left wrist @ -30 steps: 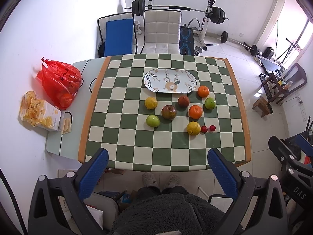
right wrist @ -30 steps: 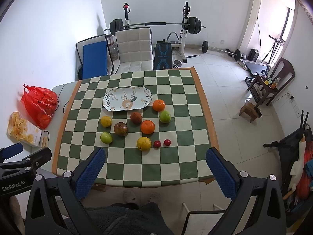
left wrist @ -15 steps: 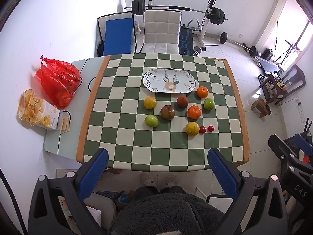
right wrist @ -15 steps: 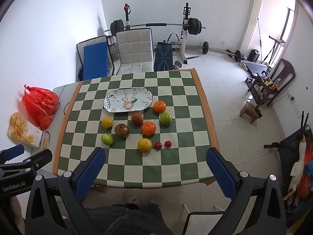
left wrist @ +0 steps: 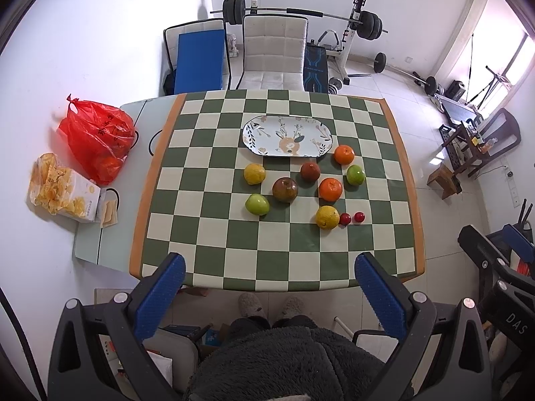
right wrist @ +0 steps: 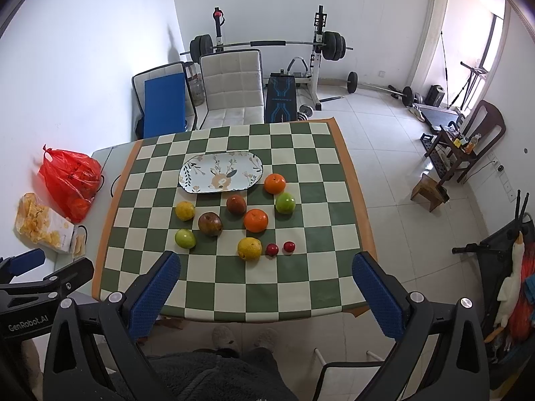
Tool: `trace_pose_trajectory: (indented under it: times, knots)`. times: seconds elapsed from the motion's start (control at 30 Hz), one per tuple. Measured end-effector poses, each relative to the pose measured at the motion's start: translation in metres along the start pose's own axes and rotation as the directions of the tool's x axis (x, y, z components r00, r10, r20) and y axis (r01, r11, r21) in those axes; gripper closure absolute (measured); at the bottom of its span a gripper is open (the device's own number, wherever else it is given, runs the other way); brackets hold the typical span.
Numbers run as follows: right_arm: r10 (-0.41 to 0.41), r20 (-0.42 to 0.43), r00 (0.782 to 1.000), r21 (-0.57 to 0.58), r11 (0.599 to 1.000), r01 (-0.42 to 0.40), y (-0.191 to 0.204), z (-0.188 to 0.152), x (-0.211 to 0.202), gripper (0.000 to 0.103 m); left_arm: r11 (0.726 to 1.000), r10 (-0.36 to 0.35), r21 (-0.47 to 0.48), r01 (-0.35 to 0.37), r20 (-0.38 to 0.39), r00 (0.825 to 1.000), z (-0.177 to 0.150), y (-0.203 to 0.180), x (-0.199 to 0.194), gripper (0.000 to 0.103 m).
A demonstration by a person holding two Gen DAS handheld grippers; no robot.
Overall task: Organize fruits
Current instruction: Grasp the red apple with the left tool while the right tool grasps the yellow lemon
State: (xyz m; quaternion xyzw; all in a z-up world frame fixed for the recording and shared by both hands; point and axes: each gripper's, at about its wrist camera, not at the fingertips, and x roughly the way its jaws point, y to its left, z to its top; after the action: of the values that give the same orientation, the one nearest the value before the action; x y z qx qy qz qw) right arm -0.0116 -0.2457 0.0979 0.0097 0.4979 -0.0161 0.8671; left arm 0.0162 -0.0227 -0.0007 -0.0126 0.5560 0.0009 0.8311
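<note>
White-walled room with pale tiled floor [right wrist: 384,133], barbell rack [right wrist: 267,45] against far wall, padded white chair [right wrist: 232,88] behind checkered table [right wrist: 321,200], dark wooden chair [right wrist: 488,123] at right, daylight from bright window [left wrist: 515,56].

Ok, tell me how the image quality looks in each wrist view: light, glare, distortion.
Left wrist view: even daylight, sharp fruit on the table, blown-out window top right, fisheye bending the table edges, dark corners. Right wrist view: same soft light, overexposed doorway, a bright reflection on the floor tiles, walls curving near the rim.
</note>
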Motion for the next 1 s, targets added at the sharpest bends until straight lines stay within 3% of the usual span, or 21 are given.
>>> trace_pose_trajectory:
  times: [0.23,0.37,0.43,0.5,0.6,0.67,0.8,0.87,0.93,1.0]
  knots:
    - [0.007,0.000,1.000,0.011,1.000,-0.007,0.008,0.006,-0.001,0.000,1.000,0.003,-0.003,-0.003,0.003,1.000,0.003,-0.001,0.002,0.000]
    - [0.014,0.020,1.000,0.050,0.999,-0.015,0.004,0.012,0.006,0.000,0.997,0.071,-0.035,-0.068,0.097,0.993,0.009,0.002,0.003,0.000]
    - [0.031,0.051,0.998,0.077,0.996,-0.035,-0.004,0.015,0.015,0.000,0.990,0.138,-0.055,-0.131,0.162,0.977,0.015,0.005,0.008,0.000]
    - [0.063,0.049,0.997,0.101,0.993,-0.068,-0.013,0.016,0.040,0.000,0.974,0.223,-0.071,-0.213,0.216,0.951,0.023,0.005,0.022,0.000]
    - [0.132,-0.024,0.991,0.135,0.983,-0.127,-0.025,0.014,0.092,0.000,0.950,0.313,-0.074,-0.304,0.207,0.927,0.033,0.021,0.053,0.000]
    - [0.180,-0.082,0.980,0.155,0.974,-0.166,-0.023,0.012,0.131,0.000,0.939,0.345,-0.067,-0.338,0.148,0.927,0.040,0.033,0.087,0.000]
    - [0.213,-0.188,0.959,0.166,0.969,-0.183,-0.013,-0.001,0.215,0.000,0.947,0.320,-0.035,-0.320,-0.011,0.947,0.052,0.051,0.159,0.000]
    - [0.221,-0.261,0.940,0.176,0.968,-0.179,-0.010,-0.014,0.257,0.003,0.960,0.273,-0.028,-0.279,-0.137,0.952,0.060,0.060,0.208,0.000]
    - [0.239,-0.313,0.919,0.200,0.963,-0.182,-0.009,-0.025,0.293,0.005,0.970,0.230,-0.026,-0.241,-0.220,0.948,0.065,0.065,0.246,0.000]
    - [0.247,-0.351,0.903,0.223,0.959,-0.176,-0.004,-0.033,0.325,0.009,0.986,0.142,-0.036,-0.162,-0.320,0.937,0.070,0.067,0.290,0.006]
